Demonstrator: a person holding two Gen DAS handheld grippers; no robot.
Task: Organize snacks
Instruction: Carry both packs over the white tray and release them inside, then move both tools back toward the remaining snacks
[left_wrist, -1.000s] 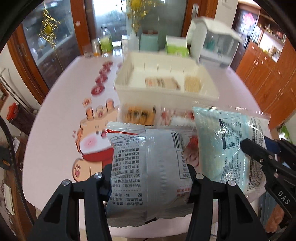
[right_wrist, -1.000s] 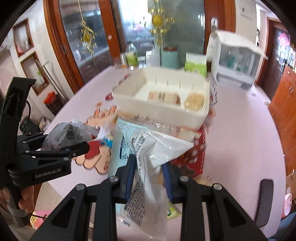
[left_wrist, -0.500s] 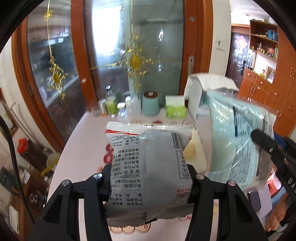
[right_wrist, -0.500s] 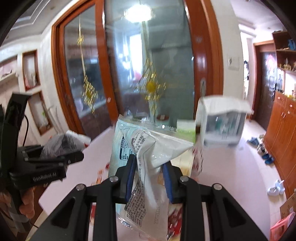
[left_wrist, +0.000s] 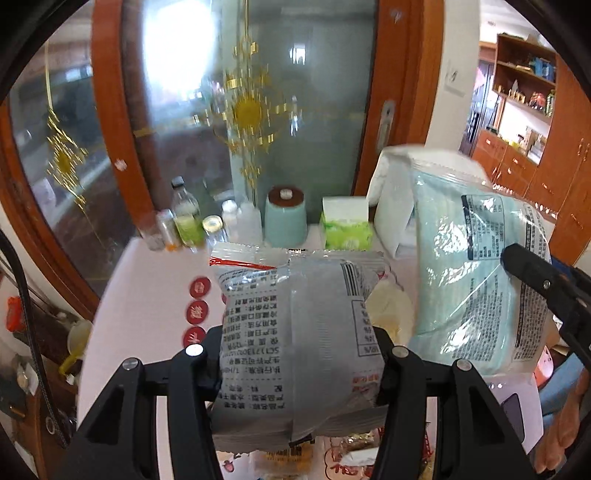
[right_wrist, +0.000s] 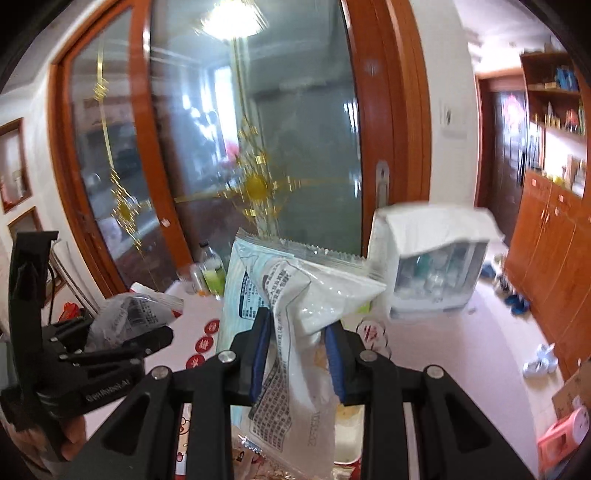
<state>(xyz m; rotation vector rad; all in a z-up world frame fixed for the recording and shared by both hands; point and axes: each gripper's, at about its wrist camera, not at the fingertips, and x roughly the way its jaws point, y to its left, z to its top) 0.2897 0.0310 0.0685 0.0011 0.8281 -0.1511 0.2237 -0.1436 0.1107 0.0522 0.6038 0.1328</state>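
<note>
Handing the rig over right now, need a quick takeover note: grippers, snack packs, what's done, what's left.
Left gripper: shut on the grey printed-foil snack packet, held clear above the pale pink table.
Right gripper: shut on the light-blue plastic snack bag, pinched at its crumpled middle, also lifted.
Both packs are in the air, side by side, facing the far end of the table and the glass door.
Done: both packs picked up.
Left: set each down in the storage box, which is mostly hidden behind the packs now; more wrapped snacks lie below the fingers.
</note>
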